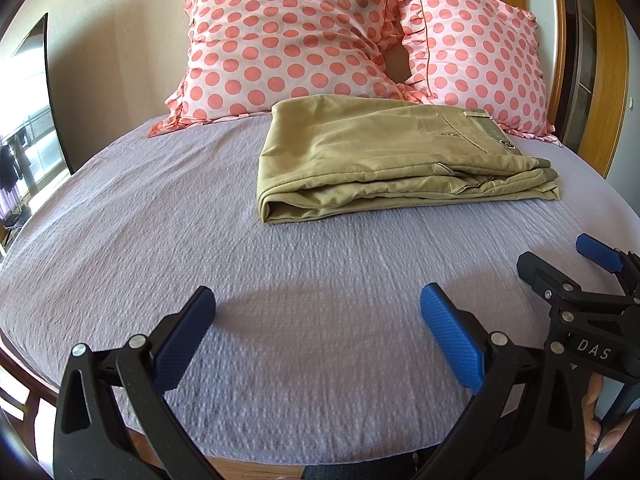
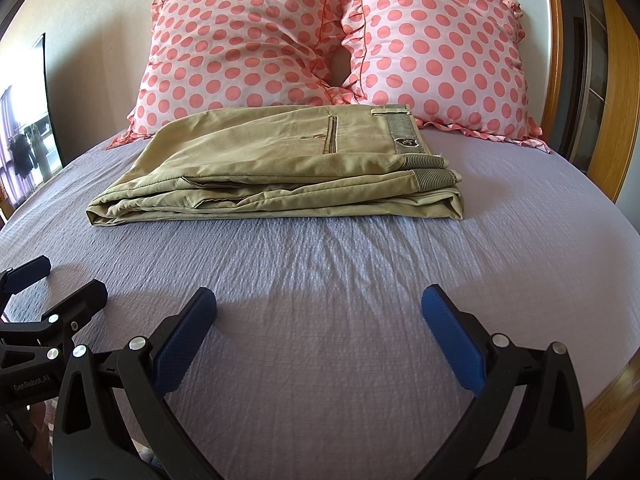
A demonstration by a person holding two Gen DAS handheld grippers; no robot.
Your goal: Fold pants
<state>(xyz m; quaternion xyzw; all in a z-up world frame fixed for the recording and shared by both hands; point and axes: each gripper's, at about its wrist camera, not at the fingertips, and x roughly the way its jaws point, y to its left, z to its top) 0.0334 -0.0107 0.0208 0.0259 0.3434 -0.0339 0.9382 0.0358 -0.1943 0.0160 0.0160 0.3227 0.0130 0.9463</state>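
Our left gripper (image 1: 316, 336) and right gripper (image 2: 318, 336) hang spread and empty over the bed (image 2: 320, 264). The pants (image 2: 276, 168) look soft, light and limp to us. We judge the thick folded edge the best hold.

Black plastic gripper frames with silver screws, textured blue pads (image 1: 452, 338); "DAS" and "GenRobot.AI" markings are seen; bare-skinned fingers (image 1: 596, 420).

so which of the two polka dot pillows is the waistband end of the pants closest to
The right-hand pillow. The khaki pants lie with their striped waistband just below its lower edge; the left pillow sits behind the folded-leg end.
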